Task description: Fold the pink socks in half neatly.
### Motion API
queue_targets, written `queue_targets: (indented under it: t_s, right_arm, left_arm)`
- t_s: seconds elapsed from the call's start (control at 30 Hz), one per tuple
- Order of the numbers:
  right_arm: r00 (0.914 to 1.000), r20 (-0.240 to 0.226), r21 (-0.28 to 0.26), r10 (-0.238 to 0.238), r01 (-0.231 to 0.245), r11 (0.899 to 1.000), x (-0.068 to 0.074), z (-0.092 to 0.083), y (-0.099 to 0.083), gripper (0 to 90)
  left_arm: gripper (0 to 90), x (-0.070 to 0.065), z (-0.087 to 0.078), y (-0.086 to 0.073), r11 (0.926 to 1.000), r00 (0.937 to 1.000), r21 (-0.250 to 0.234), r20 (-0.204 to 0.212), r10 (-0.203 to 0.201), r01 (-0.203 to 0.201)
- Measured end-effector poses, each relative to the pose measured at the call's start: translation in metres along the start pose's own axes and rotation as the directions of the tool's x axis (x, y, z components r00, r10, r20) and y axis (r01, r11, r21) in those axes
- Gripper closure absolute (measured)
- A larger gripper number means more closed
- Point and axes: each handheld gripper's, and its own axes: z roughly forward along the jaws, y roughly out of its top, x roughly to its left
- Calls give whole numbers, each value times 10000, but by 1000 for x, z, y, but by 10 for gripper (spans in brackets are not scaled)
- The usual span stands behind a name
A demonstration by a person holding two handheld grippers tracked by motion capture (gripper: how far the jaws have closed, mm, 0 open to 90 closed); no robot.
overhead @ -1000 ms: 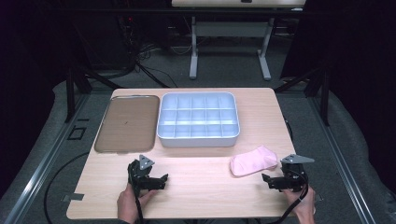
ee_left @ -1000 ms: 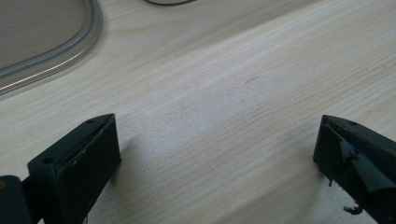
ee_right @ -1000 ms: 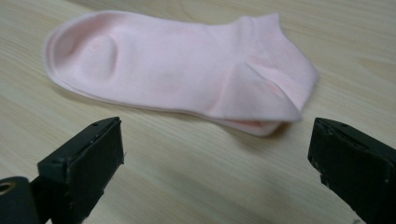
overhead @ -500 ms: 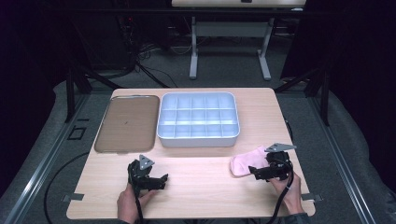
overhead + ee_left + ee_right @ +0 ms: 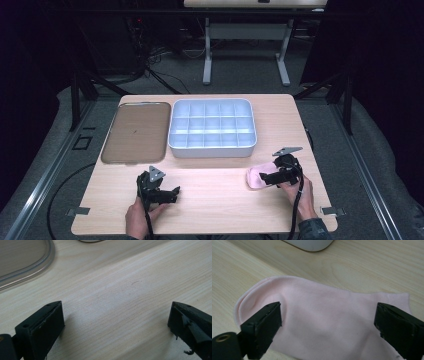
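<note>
Right claw (image 5: pixel 327 325) hangs over the pink sock (image 5: pixel 332 322), jaws spread but just now narrowing, sock beneath them, unpinched. It lies at 5 o'clock on the table (image 5: pixel 220 190). Left claw (image 5: pixel 116 325) rests spread, holding nothing.

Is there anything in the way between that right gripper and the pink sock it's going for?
Nothing visible. The right gripper is right over the pink sock, its jaws wide apart either side of the sock's middle, and they have just been closing a little. The sock lies flat on bare table, with the white tray further back.
</note>
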Motion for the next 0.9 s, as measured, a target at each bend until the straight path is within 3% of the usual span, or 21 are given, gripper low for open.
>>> queue_targets:
  t_s: [0.23,0.3,0.53,0.57,0.6,0.67,0.7,0.73,0.77,0.9]
  right_arm:
    - [9998,95,516,166,-171,9985,-2,9,0,195]
    - [9992,400,461,74,-93,9989,0,9,-2,236]
    - [9991,407,223,147,-156,9996,0,8,-6,292]
    - [9992,389,59,104,-106,9999,0,6,-7,418]
    - [9992,389,59,104,-106,9999,0,6,-7,418]
    - [9990,428,-135,134,-128,9998,0,5,-9,501]
    - [9990,404,-251,200,-190,9995,-2,3,-11,592]
    - [9990,404,-251,200,-190,9995,-2,3,-11,592]
    - [9986,444,-380,288,-271,9989,-2,2,-13,662]
    - [9988,385,-518,292,-272,9983,-2,2,-15,759]
  left_arm:
    - [5,0,0,0,10000,10000,-1,-7,-9,9]
    - [5,0,0,0,10000,10000,-1,-1,-8,8]
    - [5,0,0,0,10000,10000,3,1,-9,9]
    - [5,0,0,0,10000,10000,0,0,-10,10]
    - [5,0,0,0,10000,10000,0,0,-10,10]
    - [5,0,0,0,10000,10000,1,-2,-10,10]
    - [5,0,0,0,10000,10000,1,-14,-9,9]
    - [5,0,0,0,10000,10000,0,-16,-11,11]
    - [6,0,0,0,10000,10000,-3,-18,-13,13]
    - [6,0,0,0,10000,10000,-12,-34,-24,24]
